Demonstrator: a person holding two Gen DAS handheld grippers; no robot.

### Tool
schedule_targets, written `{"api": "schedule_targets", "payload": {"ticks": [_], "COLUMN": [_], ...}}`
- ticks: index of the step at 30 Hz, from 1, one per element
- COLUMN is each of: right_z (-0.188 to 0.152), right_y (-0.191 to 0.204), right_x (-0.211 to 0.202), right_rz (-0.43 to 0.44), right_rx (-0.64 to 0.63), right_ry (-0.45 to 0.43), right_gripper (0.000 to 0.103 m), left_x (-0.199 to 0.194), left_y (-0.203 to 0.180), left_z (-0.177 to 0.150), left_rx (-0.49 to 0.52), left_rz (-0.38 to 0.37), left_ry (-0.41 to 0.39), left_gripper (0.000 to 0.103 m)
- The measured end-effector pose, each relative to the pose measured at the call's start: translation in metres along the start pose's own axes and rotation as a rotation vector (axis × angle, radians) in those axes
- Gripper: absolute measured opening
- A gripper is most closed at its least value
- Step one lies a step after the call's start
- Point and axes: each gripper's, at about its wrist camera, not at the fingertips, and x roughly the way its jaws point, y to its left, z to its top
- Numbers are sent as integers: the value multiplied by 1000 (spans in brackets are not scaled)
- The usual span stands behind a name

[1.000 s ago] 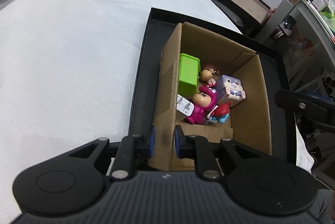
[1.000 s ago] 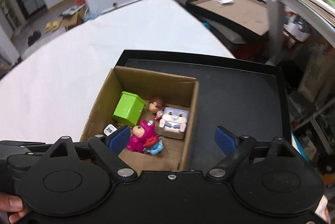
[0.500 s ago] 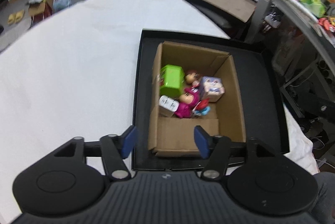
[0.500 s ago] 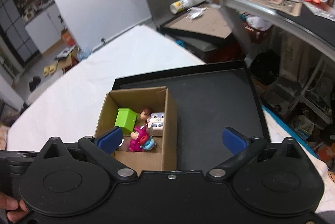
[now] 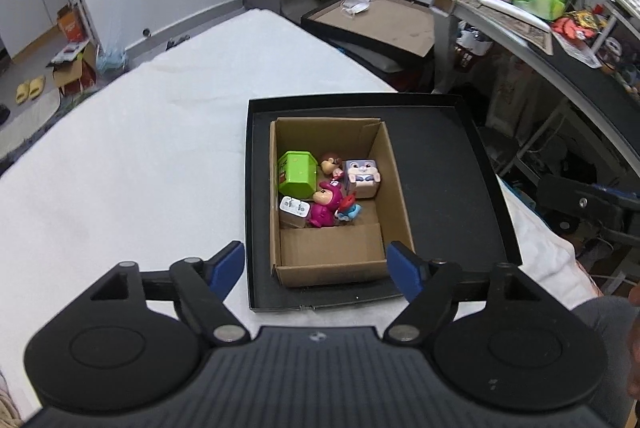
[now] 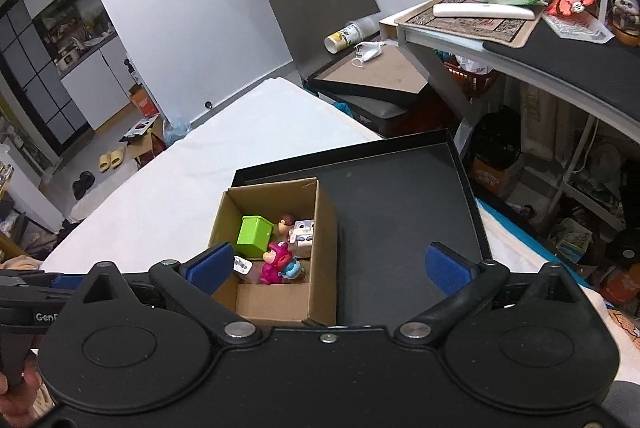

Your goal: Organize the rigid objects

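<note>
Toy-filled cardboard box [image 5: 394, 184] in black tray [image 5: 456, 164], opening left tool [image 5: 318, 268] above.

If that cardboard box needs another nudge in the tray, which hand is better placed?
Left, probably. The left gripper, jaws opening and empty, is centred on the cardboard box. The right gripper sits open over bare black tray, with the box off to its left.

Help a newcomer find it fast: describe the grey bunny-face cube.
Find the black tray on the white table, then the cardboard box in it. The bunny-face cube sits against the box's right wall, the only grey block with a printed face, unlike the plain green box.
</note>
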Motion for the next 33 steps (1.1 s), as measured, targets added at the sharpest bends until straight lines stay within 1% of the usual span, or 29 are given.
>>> {"api": "schedule_targets", "payload": {"ticks": [5, 8, 13, 20, 25, 27, 33], "right_z": [-1, -1, -3, -5, -10, -12, -17], "right_y": [-4, -7, -12, -12, -11, -12, -13], "right_x": [-26, -37, -55, -79, -93, -97, -106], "right_rz": [15, 20, 39, 43, 36, 31, 30], "right_rx": [14, 27, 41, 22, 8, 10, 24], "right_ry": [-37, -36, -55, -69, -81, -83, -89], "right_gripper": [103, 103, 103, 103, 103, 103, 103], "left_x": [-25, -38, -54, -78, -91, -96, -109], "left_y": [-2, -3, -5, -12, -24, -28, -39], "left_z": [-1, -2, -7, -14, -24, -28, -40], "left_rx": [-6, -3, 0, 7, 30, 35, 52], "left_rz": [-9, -9, -15, -18, -54, -55, -77], "left_ry": [-27, -49, -59, -96, -124, -130, -136], "left_gripper": [81, 82, 82, 82, 82, 82, 86]}}
